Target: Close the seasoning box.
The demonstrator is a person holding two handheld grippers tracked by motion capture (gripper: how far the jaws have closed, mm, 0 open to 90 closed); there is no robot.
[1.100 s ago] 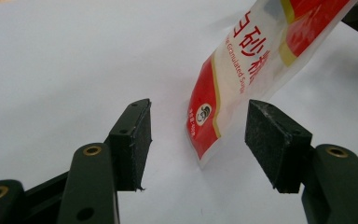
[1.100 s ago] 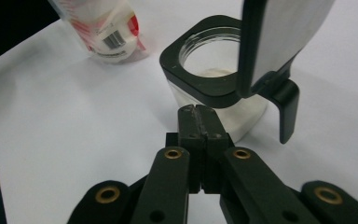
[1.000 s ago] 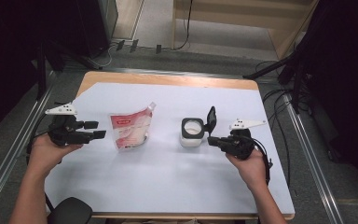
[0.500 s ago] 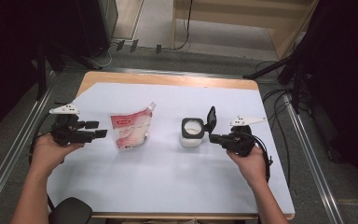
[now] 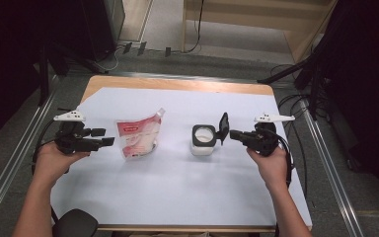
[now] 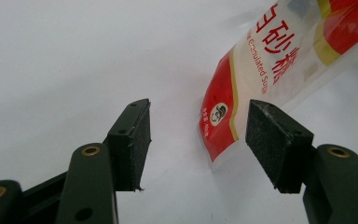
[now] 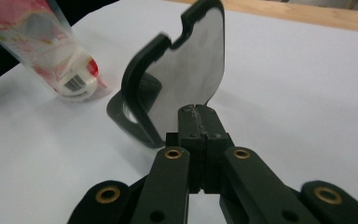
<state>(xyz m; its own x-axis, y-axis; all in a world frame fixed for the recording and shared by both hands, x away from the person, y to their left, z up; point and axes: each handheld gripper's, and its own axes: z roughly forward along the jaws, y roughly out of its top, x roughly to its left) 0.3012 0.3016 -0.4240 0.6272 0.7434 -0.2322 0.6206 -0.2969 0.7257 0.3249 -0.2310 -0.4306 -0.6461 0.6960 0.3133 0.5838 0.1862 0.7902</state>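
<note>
A red-and-white sugar pouch (image 5: 137, 138) lies flat left of centre on the white sheet. My left gripper (image 5: 107, 137) hovers just left of it, open, and in the left gripper view the pouch's bottom corner (image 6: 223, 126) sits beyond the gap between the pads (image 6: 199, 121), untouched. A small white square container (image 5: 203, 140) with a dark rim stands right of centre, its black hinged lid (image 5: 223, 128) upright on its right side. My right gripper (image 5: 233, 134) is shut and points at the lid's shiny inner face (image 7: 186, 70). The shut tips (image 7: 196, 112) are at the lid's lower edge; contact is unclear.
The white sheet (image 5: 177, 197) covers most of a wooden table (image 5: 177, 84). Metal rails run along both sides of the table, and cables lie on the floor beyond the far edge. Both forearms come in from the near edge.
My right gripper has shifted slightly up and away from me, staying by the lid. The lid stays upright. My left gripper and the pouch have not moved.
</note>
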